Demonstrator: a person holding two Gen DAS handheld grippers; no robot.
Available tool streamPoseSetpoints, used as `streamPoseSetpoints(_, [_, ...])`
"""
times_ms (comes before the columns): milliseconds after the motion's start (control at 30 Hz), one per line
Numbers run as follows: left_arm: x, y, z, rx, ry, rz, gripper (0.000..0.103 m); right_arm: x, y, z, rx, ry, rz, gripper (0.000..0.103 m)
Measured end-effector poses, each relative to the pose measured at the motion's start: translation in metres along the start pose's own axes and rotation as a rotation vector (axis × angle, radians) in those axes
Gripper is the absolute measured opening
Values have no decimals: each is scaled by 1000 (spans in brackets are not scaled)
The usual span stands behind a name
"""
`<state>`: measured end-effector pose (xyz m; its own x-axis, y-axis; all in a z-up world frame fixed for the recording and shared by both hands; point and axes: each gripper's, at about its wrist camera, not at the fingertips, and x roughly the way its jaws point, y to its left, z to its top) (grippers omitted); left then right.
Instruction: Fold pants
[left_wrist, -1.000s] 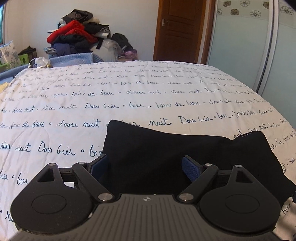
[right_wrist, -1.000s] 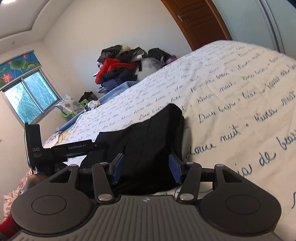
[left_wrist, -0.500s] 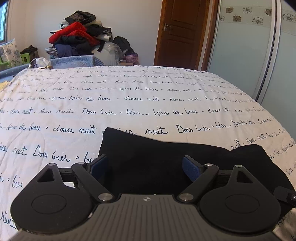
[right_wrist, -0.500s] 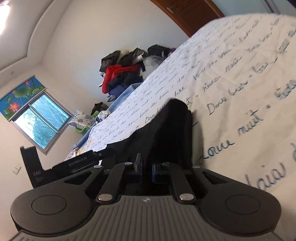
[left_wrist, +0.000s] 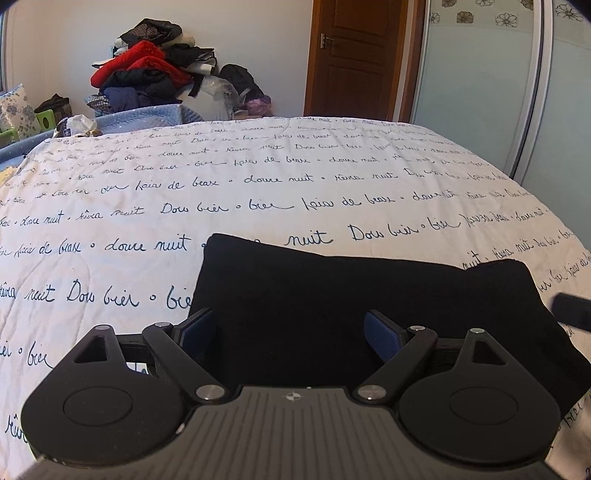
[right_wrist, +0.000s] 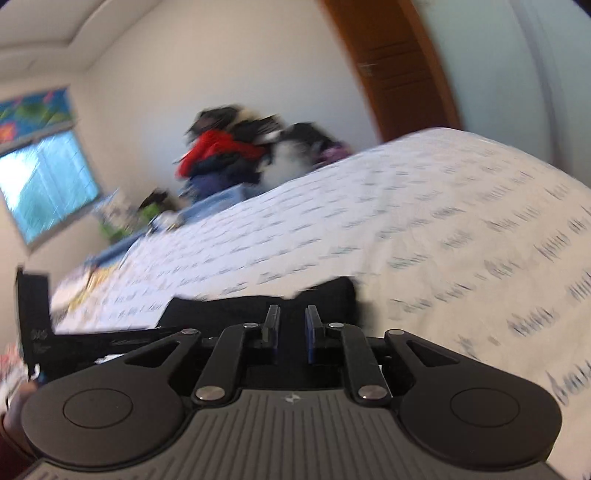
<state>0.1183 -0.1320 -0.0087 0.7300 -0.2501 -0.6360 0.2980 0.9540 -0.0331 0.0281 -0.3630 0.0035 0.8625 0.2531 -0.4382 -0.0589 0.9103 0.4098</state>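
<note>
Pants (left_wrist: 351, 295) on bed (left_wrist: 258, 206), left fingers (left_wrist: 380, 336) wide apart, right fingers (right_wrist: 272, 325) just easing apart, grip unclear

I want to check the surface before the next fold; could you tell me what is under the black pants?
The black pants lie on the white script-printed bedspread. Whatever lies directly beneath the fabric is covered and cannot be seen.

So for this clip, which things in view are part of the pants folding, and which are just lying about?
Part of the job:
black pants
left gripper
right gripper
bed cover they lie on

Lying about:
clothes pile
blue basket
floral pillow
wooden door
</note>
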Motion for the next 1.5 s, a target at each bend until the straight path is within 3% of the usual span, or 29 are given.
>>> streamPoseSetpoints(133, [-1,-7,-6,39,9,9,89,35,9,-6,-97,103,-54,13])
streamPoseSetpoints(333, [-5,-10,-11,66,5,10,90,20,13,0,-92,46,-49,14])
streamPoseSetpoints(500, [-7,-14,-13,76,1,15,91,35,10,-7,-124,107,-68,16])
streamPoseSetpoints(667, [-10,-18,-16,104,-3,20,92,29,5,-4,-67,76,-58,17])
streamPoseSetpoints(733, [-11,-20,-18,114,-5,19,92,25,5,-3,-70,69,-57,25])
streamPoseSetpoints(800, [-12,-20,-18,122,-6,20,92,22,4,-1,-70,63,-61,44])
streamPoseSetpoints(867, [-13,-19,-18,129,-9,22,92,19,3,-1,-85,55,-76,52])
streamPoseSetpoints(1100, [-26,-16,-27,179,-15,15,92,21,-5,-4,-100,77,-97,53])
streamPoseSetpoints(1233, [-34,-9,-34,245,-17,-4,93,26,-13,-7,-109,110,-128,60])
streamPoseSetpoints(1333, [-38,12,-31,208,-20,-12,93,22,-26,-5,-49,113,-84,63])
streamPoseSetpoints(1500, [-26,70,-20,-18,73,-120,94,27,-57,-6,85,163,26,68])
